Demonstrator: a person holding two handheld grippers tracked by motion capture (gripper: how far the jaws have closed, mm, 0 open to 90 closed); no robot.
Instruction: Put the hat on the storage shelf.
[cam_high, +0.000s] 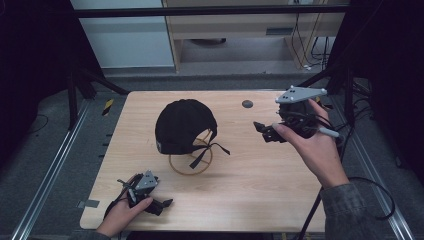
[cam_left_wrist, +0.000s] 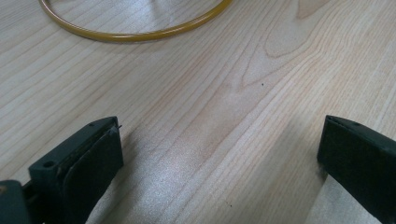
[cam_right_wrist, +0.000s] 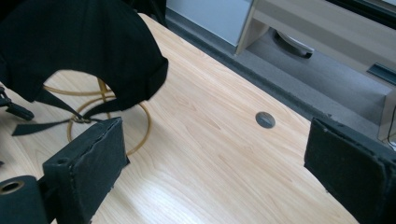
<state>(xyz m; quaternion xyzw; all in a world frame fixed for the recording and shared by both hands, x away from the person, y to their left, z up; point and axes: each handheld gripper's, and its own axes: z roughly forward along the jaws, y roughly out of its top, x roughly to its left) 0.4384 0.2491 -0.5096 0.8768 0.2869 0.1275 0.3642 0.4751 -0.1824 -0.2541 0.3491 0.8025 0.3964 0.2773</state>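
A black cap (cam_high: 182, 125) with dangling straps sits on a gold wire stand (cam_high: 190, 162) at the middle of the wooden table (cam_high: 250, 175). My left gripper (cam_high: 162, 205) lies near the front left edge, jaws wide apart and empty, pointing right. In the left gripper view the left gripper (cam_left_wrist: 219, 154) stands open over bare wood, with the stand's ring (cam_left_wrist: 135, 35) beyond it. My right gripper (cam_high: 262, 132) hangs to the right of the cap, pointing at it. In the right gripper view the right gripper (cam_right_wrist: 215, 158) is open and empty, with the cap (cam_right_wrist: 79, 42) ahead to the left.
A small grey disc (cam_high: 247, 104) is set into the table at the back, right of the cap. Dark frame posts flank the table, and cables trail at the right. Bare wood lies between the two grippers.
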